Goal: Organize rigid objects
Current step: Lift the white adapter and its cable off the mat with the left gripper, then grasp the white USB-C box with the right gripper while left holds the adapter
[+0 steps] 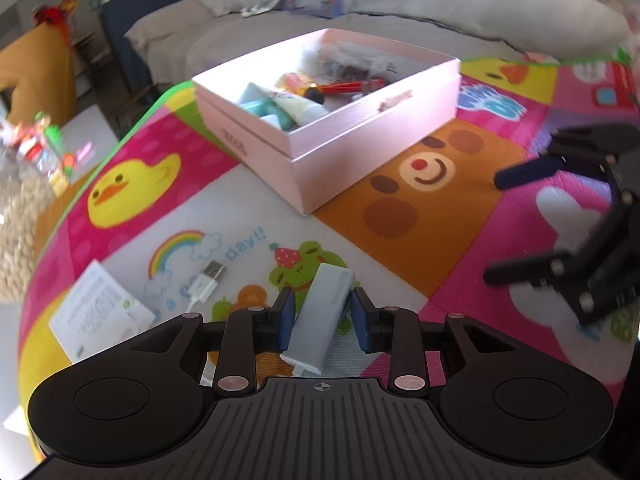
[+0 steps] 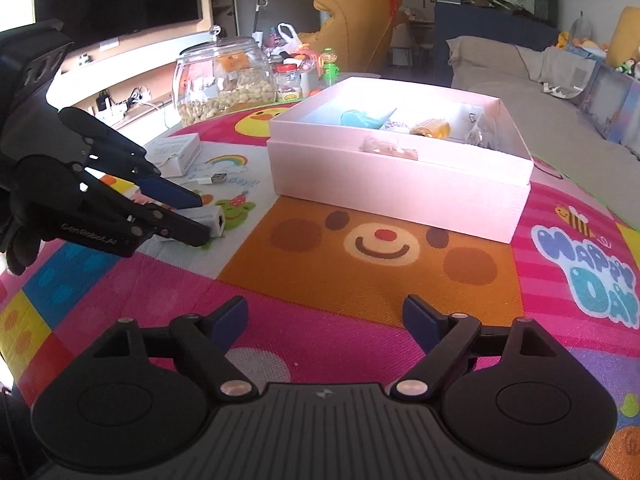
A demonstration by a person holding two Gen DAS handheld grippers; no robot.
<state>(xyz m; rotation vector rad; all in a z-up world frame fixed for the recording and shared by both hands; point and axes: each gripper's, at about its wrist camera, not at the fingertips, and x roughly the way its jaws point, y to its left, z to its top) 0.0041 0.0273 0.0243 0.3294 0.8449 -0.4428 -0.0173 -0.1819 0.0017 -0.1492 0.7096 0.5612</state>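
Observation:
A white power bank lies on the colourful play mat between the blue pads of my left gripper. The pads sit close on both its sides; a narrow gap still shows on the right. From the right wrist view the power bank pokes out between the left gripper's fingers. A pink open box with tubes and small items inside stands beyond it; it also shows in the right wrist view. My right gripper is open and empty above the mat, right of the left one.
A white USB cable plug and a white carton lie left of the power bank. A glass jar of nuts and small bottles stand at the mat's far left edge. A grey sofa is behind the box.

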